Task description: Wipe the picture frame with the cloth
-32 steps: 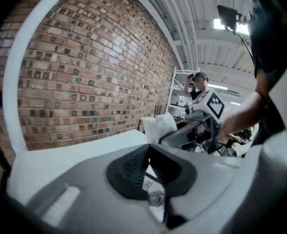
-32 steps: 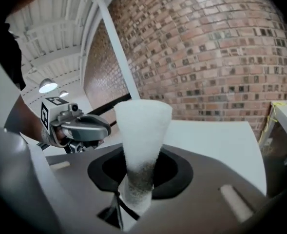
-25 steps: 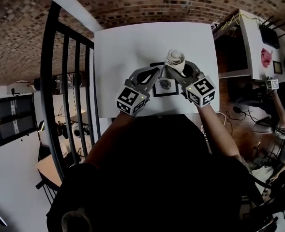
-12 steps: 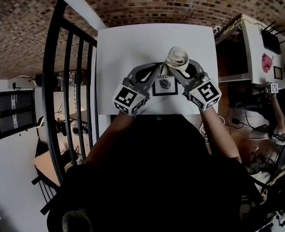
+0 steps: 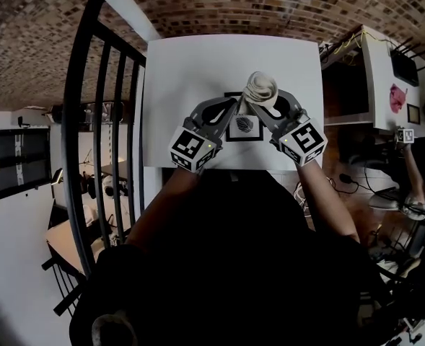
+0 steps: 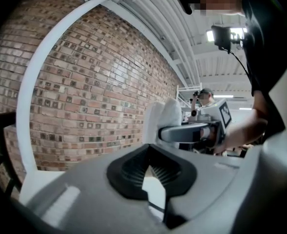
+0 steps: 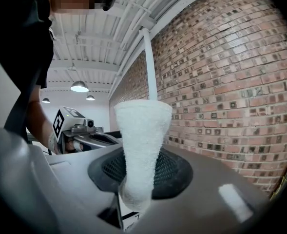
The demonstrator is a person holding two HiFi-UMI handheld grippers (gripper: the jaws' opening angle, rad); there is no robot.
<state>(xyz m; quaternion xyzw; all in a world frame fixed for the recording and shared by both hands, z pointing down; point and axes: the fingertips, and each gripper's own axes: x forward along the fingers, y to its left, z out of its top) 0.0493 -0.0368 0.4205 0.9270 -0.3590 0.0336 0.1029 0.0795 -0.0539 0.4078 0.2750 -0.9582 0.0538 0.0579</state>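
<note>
Clearly the work centres on the picture frame [image 5: 245,125], a black-bordered print with a white mat. It lies flat, so far as the head view shows, on the white table [image 5: 198,71], close to its near edge and a little right of the middle.

The right gripper [image 5: 257,101] has its jaws pressed onto the lower end of the cloth [image 5: 260,89], a pale towelling roll. The free end of the roll flares out above the pads, over the frame's far edge.

The left gripper [image 5: 235,109] reaches in at the frame's left border. Its pads stand nearly together, and a sliver of white with a black line fills the narrow gap between them. That looks like the frame's edge pinched there, though the head view is too small to confirm it.

The cloth looks soft and light. It will probably squash and bend under pressure instead of pushing back, so a hold low on the roll, as it is gripped here, should keep the wiping end from flopping.

The frame seems stiff and light, and its face may be glazed, so it is likely to skate on the smooth tabletop. The safe place to hold it is the border, not the face, with gentle strokes.
</note>
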